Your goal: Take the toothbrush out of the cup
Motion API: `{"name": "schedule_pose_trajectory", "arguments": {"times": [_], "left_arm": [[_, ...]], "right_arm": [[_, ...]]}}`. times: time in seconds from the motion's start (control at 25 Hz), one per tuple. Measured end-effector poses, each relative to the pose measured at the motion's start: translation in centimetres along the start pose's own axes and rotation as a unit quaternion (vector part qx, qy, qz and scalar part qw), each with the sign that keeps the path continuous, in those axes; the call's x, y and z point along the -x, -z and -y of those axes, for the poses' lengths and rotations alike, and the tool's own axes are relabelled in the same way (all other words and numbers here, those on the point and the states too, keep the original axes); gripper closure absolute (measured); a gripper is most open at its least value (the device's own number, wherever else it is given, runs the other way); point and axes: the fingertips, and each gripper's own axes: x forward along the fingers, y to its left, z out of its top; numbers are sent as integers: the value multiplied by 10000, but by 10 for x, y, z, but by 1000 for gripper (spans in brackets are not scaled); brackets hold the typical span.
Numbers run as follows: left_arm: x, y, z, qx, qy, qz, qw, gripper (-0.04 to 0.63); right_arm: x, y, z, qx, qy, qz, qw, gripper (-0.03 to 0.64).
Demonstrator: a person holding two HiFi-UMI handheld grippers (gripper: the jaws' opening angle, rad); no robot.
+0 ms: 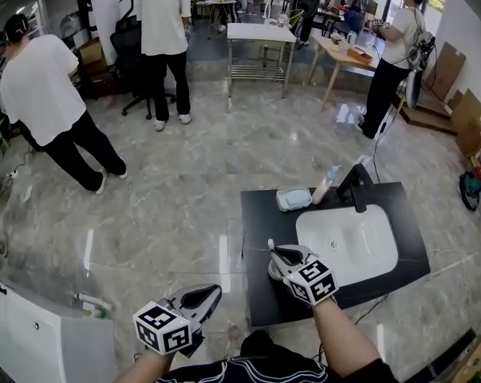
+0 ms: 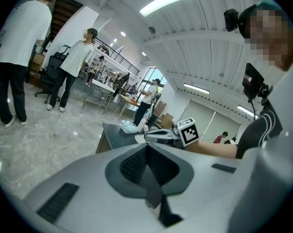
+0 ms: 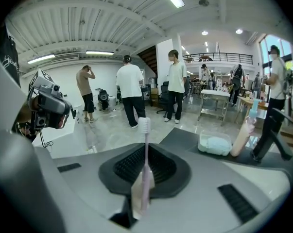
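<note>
Left tool (image 1: pixel 209 295) low, closed; right forearm (image 1: pixel 345 338) outstretched, tool (image 3: pixel 143 177) around toothbrush (image 3: pixel 145 142).

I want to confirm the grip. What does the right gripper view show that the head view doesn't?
Only the right gripper view: the right gripper shut on the toothbrush handle, bristles up. Only the head view: the left gripper, off the black counter. Both: the soap dish and the bottle beside it.
</note>
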Motion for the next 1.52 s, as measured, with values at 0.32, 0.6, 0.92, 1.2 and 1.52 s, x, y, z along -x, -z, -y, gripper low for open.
{"name": "schedule_pose_trajectory", "arguments": {"times": [0.32,0.6,0.92,1.2,1.52], "left_arm": [[14,-3,4,-105,67,105,9999,592],[32,-12,15,-246,249,281,9990,592],[38,-19,40,-306,446,462,9975,592],[30,-19,69,-446,607,565,9956,592],[12,-7,130,-618,690,521,9943,592]], "right_arm": [[42,-35,16,-543,570,1143,9903,591],[115,-80,-8,-601,766,2339,9674,591],[164,-79,-65,-669,344,2648,9614,591],[185,-49,-92,-853,25,2606,9617,591],[220,-20,-104,-780,-331,2525,9639,591]]}}
